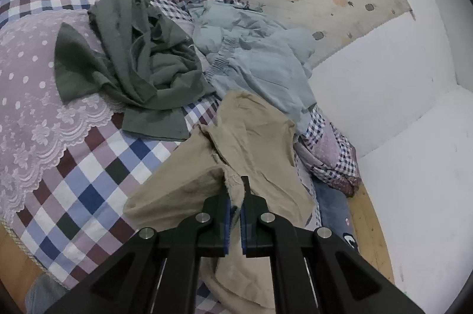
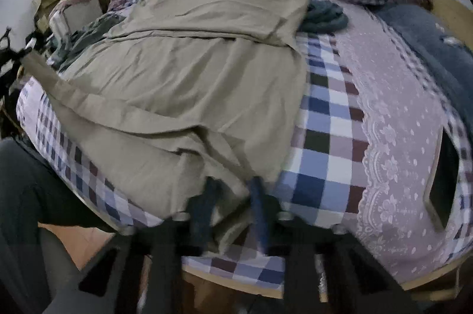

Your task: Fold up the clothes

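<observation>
Across the checked bed (image 2: 322, 119) lies the tan garment (image 2: 189, 83), soft, light and limp, so I take it by hems and corners; my left fingers (image 1: 236, 195) pinch a bunched edge of it. My right fingers (image 2: 233, 195), blurred, stand slightly spread astride its near hem. Its long axis runs away from me toward the crumpled green (image 1: 139, 59) and pale blue clothes (image 1: 257, 53).

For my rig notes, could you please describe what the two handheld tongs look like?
The left tongs are matte black, with angular linkage arms joined by round silver pins and blue pads lining the inner faces of the fingers. The right tongs are motion-blurred but appear the same: black frame, silver pins, blue pads. No cables or markings show.
</observation>
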A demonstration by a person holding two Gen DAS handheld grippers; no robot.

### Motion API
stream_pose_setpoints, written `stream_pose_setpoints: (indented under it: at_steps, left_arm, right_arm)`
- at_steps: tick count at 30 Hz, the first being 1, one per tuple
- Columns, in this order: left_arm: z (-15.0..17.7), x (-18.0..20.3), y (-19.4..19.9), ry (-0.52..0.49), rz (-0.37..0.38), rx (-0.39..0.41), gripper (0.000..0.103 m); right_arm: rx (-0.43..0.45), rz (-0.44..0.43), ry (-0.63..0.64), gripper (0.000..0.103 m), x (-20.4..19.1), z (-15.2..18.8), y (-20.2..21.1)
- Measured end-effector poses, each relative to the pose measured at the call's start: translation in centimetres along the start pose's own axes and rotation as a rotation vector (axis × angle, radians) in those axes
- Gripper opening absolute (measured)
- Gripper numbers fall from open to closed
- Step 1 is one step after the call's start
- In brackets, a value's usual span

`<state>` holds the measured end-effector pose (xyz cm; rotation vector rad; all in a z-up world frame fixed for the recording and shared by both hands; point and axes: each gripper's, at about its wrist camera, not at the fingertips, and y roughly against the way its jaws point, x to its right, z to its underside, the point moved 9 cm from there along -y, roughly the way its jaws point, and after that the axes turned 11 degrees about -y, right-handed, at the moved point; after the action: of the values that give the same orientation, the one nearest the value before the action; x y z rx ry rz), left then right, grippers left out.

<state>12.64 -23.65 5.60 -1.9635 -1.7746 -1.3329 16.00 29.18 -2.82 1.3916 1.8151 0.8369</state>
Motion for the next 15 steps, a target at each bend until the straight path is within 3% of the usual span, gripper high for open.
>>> stream_pose_setpoints:
  at_steps: [2, 13, 15]
  left_arm:
    - [-0.1, -0.4, 0.3, 0.009, -0.003, 0.001, 0.003]
    - [0.3, -2.1, 1.3, 0.040, -0.014, 0.002, 0.003]
    - [0.4, -2.0, 1.4, 0.043, -0.007, 0.003, 0.003]
  right_arm:
    - [0.018, 0.007, 0.049, 0.005, -1.2, 0.4, 0.8]
    - [0.091, 0.154, 0.369, 0.005, -7.9, 4.6, 2.5]
    - [0.109, 0.237, 0.396, 0.007, -8.0, 4.8, 1.9]
